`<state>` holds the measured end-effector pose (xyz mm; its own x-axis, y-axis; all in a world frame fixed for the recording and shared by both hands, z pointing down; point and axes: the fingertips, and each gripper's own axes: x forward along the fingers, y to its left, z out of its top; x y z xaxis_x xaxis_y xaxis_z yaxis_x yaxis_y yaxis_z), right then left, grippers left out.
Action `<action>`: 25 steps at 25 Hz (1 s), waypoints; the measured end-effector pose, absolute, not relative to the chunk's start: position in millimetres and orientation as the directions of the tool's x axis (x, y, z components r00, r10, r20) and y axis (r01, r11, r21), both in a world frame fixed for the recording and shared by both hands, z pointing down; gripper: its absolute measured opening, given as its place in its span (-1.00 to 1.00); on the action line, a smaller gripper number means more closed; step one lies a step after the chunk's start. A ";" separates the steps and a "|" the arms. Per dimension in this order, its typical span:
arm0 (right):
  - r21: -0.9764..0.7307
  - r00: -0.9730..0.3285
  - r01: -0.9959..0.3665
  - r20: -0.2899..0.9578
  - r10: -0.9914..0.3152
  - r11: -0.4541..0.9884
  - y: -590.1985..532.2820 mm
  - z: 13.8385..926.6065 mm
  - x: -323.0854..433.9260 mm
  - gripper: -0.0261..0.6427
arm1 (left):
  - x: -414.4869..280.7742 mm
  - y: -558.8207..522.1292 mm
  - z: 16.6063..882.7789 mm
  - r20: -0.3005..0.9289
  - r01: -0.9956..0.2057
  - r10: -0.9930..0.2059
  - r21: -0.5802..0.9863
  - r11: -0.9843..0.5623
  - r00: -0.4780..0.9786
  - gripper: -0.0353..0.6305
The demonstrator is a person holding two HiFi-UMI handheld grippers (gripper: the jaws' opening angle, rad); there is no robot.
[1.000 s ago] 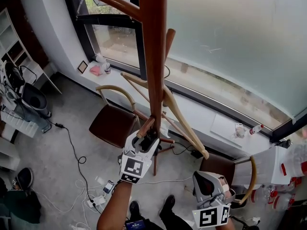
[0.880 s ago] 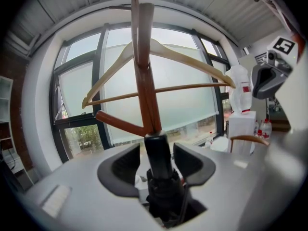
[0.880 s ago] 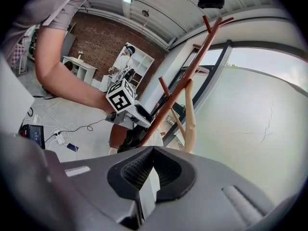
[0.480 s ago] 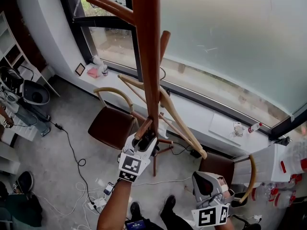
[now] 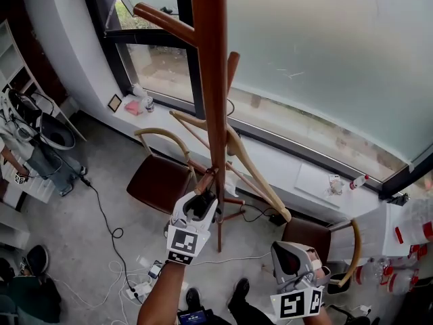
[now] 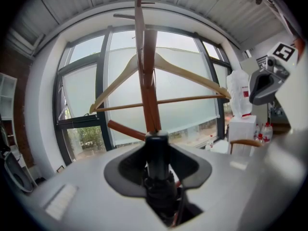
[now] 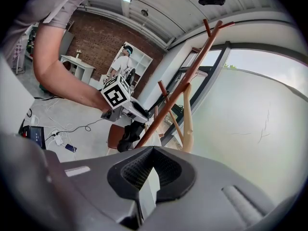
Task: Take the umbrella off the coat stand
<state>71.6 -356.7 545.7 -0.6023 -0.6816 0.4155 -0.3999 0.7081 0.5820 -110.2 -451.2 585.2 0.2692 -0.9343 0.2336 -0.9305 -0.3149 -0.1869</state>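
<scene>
Head view: we see left claw (image 5: pixel 202 197) against coat stand (image 5: pixel 211 80) pole, low down. Right claw (image 5: pixel 292 263) well apart, lower right.

Left gripper view: claw has just been closing, and pads now press black umbrella (image 6: pixel 157 177) handle. Stand and wooden hanger (image 6: pixel 183 71) behind.

Right gripper view: we find right claw closed, empty. Umbrella hangs below left claw, beside pole.

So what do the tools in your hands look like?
Both are chunky light-grey shells with black grippy jaws. The left tool and right tool each carry a white cube printed with black square markers. The arm behind the left one wears a grey short sleeve. The left tool's jaws have just been closing, with a black handle between them.
</scene>
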 end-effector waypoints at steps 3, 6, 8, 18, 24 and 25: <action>0.583 -0.610 -0.400 0.407 -0.680 0.707 -353.3 541.2 68.2 -0.91 | -111.2 -442.2 574.3 0.226 -0.927 -0.937 -0.204 -0.314 0.268 -0.46; 0.585 -0.617 -0.402 0.396 -0.680 0.705 -350.9 534.4 62.4 -0.91 | -114.2 -433.3 561.1 0.216 -0.923 -0.938 -0.221 -0.316 0.270 -0.46; 0.585 -0.621 -0.404 0.389 -0.680 0.703 -348.6 529.6 58.1 -0.91 | -116.1 -427.3 552.3 0.213 -0.919 -0.938 -0.230 -0.319 0.273 -0.46; 0.592 -0.644 -0.428 0.330 -0.690 0.683 -337.2 497.2 46.0 -0.91 | -118.9 -392.9 513.1 0.216 -0.897 -0.934 -0.282 -0.339 0.285 -0.46; 0.595 -0.656 -0.443 0.295 -0.695 0.670 -324.8 480.9 36.7 -0.91 | -122.5 -365.0 492.7 0.213 -0.887 -0.932 -0.303 -0.349 0.294 -0.46; 0.595 -0.658 -0.446 0.288 -0.696 0.668 -322.3 478.2 34.9 -0.92 | -123.0 -359.4 488.8 0.212 -0.885 -0.932 -0.307 -0.351 0.296 -0.46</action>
